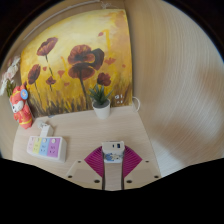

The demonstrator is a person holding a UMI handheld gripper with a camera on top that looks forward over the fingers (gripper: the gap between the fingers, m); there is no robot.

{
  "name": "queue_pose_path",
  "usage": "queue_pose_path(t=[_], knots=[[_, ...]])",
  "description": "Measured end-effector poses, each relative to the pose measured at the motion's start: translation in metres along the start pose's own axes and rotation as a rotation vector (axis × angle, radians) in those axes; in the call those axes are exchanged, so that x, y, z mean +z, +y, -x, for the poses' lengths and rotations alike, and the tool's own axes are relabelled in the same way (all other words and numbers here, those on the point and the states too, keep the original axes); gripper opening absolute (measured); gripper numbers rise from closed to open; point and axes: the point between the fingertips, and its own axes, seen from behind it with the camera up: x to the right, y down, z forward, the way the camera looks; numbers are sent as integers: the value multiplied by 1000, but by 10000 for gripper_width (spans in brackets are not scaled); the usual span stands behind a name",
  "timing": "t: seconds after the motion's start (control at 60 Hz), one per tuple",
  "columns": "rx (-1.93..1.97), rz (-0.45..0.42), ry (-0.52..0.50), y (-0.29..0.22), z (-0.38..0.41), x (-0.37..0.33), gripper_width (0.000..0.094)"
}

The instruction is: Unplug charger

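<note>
Clamping the charger [113, 153], the tool [113, 165] (2 fingers) faces open table [95, 130].

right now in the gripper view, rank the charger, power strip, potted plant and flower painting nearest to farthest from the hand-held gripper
1. charger, between the fingers of the hand-held gripper
2. power strip, on the table to the left
3. potted plant, beyond, near the wall
4. flower painting, on the wall behind

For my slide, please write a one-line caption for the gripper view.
Gripper jaws closed on small white charger, above beige table with white potted plant before poppy painting.
</note>
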Motion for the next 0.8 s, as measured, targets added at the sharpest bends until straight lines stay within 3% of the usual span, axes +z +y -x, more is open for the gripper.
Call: queue_pose_path(t=[0.067, 0.117, 0.233, 0.383, 0.433, 0.483, 0.667, 0.8], knots=[[10, 72, -33, 19, 1, 20, 223], [9, 40, -20, 13, 2, 13, 263], [-2, 66, 0, 9, -2, 18, 330], [-23, 27, 50, -15, -7, 4, 672], [-27, -11, 60, -29, -2, -12, 801], [-38, -60, 61, -45, 6, -33, 875], [-22, -251, 31, -87, 67, -144, 862], [-31, -345, -18, -71, 130, -214, 861]])
